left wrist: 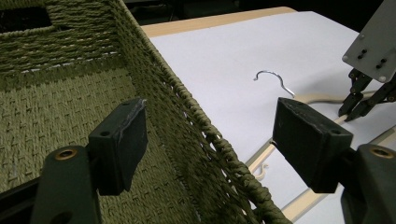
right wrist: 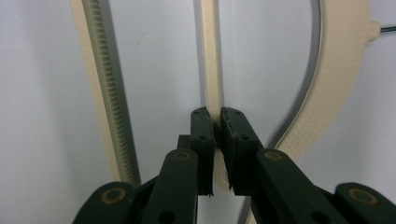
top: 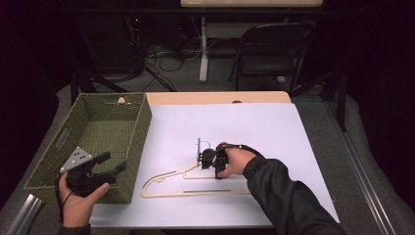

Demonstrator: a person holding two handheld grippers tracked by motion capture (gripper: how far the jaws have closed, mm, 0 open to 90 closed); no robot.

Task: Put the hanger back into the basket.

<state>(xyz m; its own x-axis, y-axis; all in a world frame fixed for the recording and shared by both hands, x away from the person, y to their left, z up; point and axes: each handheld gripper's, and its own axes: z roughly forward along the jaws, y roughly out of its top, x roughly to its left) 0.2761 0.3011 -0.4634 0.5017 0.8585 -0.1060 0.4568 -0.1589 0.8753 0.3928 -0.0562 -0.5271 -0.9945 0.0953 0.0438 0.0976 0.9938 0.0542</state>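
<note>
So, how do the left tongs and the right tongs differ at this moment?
The left tongs stand wide open, while the right tongs are shut on a bar of the pale wooden clothes hanger. The left tongs straddle the wall of the green woven basket without gripping it; the right tongs are low over the white table sheet. Both have black jaws.

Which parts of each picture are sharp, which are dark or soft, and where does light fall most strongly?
High view: the white table sheet is bright, the room behind nearly black, the hanger slightly soft. Left gripper view: the woven basket is crisp, the near left gripper dim. Right gripper view: evenly lit; the hanger bar sits clear in the shut right gripper.
</note>
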